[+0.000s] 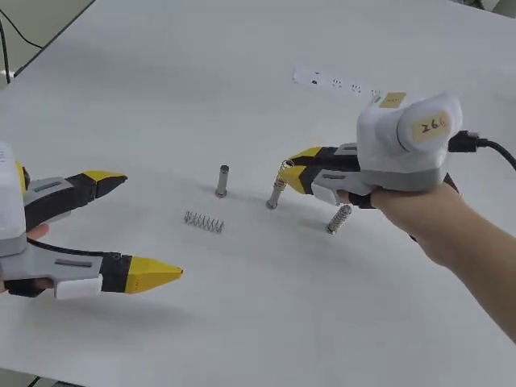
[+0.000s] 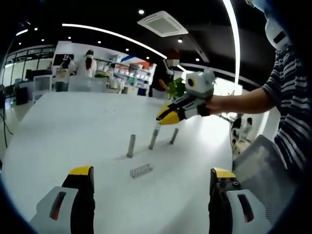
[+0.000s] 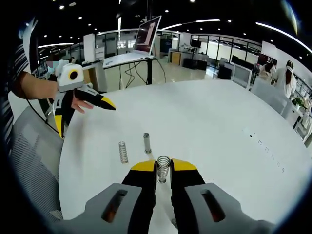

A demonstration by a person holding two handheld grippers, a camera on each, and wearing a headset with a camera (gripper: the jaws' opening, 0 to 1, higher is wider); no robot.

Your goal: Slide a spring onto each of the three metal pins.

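So the right gripper [image 3: 163, 165] is clamped on a spring [image 3: 163, 173] right at the top of the middle pin [image 1: 276, 195], while the left gripper [image 1: 143, 227] sits wide open and empty at the near left. Further out, a loose spring [image 1: 203, 221] lies flat near the bare left pin [image 1: 222, 181], and the right pin [image 1: 339, 218] already wears one. They look light and squishy, so I'd pinch mid-coil gently, leaving an end clear, or it'll likely ping off.
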